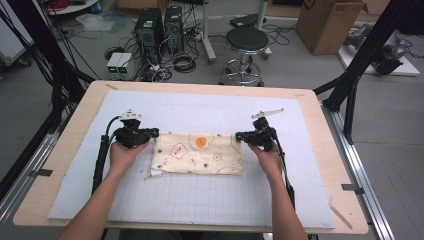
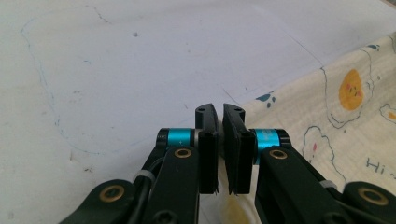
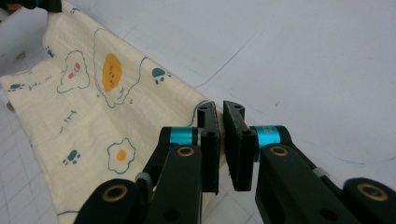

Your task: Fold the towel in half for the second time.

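Note:
A cream cloth (image 1: 197, 152) printed with fried eggs and clouds lies folded flat on the white grid mat (image 1: 200, 200). My left gripper (image 1: 155, 133) sits at its far left corner, and in the left gripper view the jaws (image 2: 219, 112) stand nearly together with the cloth (image 2: 345, 116) edge running in between them. At the far right corner my right gripper (image 1: 239, 135) is pinched the same way (image 3: 220, 109) on the cloth (image 3: 93, 107) hem. The left gripper (image 3: 32, 3) also shows far off in the right gripper view, holding the other corner slightly raised.
The mat covers most of a wooden table (image 1: 65, 150). Behind the table stand a black stool (image 1: 246, 42), two computer towers (image 1: 150, 27) with cables, and a cardboard box (image 1: 327, 22). Black frame posts (image 1: 367, 50) rise at the right.

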The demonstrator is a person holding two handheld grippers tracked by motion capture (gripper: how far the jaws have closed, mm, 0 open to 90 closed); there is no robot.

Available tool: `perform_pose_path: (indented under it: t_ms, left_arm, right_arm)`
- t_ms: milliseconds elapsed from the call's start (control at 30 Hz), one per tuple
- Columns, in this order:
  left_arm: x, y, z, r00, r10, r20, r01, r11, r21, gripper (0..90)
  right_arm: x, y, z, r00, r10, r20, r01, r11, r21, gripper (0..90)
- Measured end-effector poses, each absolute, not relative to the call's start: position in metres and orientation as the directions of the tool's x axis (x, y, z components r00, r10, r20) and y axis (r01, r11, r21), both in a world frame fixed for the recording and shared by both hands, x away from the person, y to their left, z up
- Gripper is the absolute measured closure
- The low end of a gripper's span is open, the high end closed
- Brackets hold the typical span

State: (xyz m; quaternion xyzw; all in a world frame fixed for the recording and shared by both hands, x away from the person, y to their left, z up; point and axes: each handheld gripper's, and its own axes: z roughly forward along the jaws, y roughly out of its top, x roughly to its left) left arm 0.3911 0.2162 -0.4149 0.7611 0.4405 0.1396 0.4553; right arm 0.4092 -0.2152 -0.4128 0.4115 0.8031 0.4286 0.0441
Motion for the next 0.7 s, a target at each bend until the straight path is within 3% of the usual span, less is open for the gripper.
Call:
perform_pose_path:
  t_ms: [700]
  left_arm:
    - [0.373,0.216,-0.413,0.612,0.777,-0.150,0.502,-0.235,0.832,84.2]
  right_arm:
    - [0.393,-0.219,-0.409,-0.685,0.665,0.297,0.602,0.288,0.745,85.3]
